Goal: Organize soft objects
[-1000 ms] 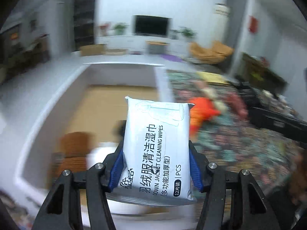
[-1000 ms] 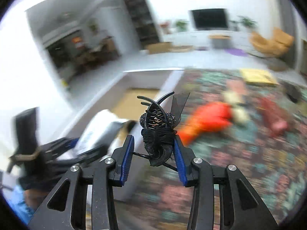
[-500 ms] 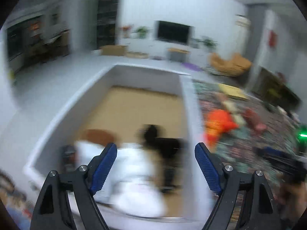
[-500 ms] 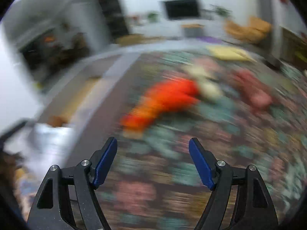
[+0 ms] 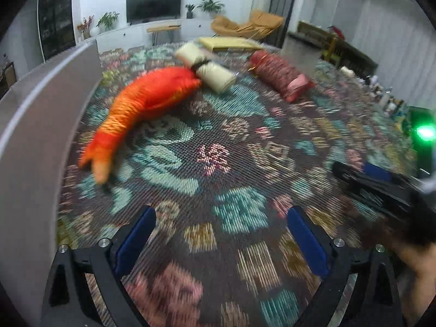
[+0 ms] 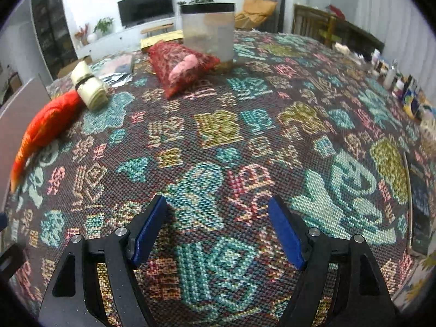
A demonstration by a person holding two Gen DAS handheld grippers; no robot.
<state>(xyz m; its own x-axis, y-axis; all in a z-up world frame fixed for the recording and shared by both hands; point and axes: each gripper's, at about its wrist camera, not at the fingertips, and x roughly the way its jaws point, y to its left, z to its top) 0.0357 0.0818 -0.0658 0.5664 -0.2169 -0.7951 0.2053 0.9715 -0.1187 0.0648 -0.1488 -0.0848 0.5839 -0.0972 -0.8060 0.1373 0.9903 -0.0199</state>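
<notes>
An orange plush fish (image 5: 141, 106) (image 6: 45, 125) lies on the patterned tablecloth (image 5: 218, 163) beside the grey box wall (image 5: 35, 141). A cream rolled cloth tied with a black band (image 5: 209, 68) (image 6: 88, 88) touches the fish's head end. A red mesh bag with a pink thing inside (image 5: 280, 75) (image 6: 182, 65) lies farther back. My left gripper (image 5: 222, 224) hovers over bare cloth, jaws still opening, nothing between them. My right gripper (image 6: 218, 215) is open and empty over the cloth; it also shows at the right edge of the left wrist view (image 5: 381, 188).
A clear plastic tub with a black rim (image 6: 208, 31) stands behind the red bag. Small bottles and packets (image 6: 403, 90) line the table's right edge. A yellow flat pad (image 5: 231, 42) lies at the far end. A dark flat item (image 6: 419, 204) sits at right.
The left gripper let go of the white wipes pack into the grey box and the right released the black hair clip. Both swung right and down over the cloth, jaws wide.
</notes>
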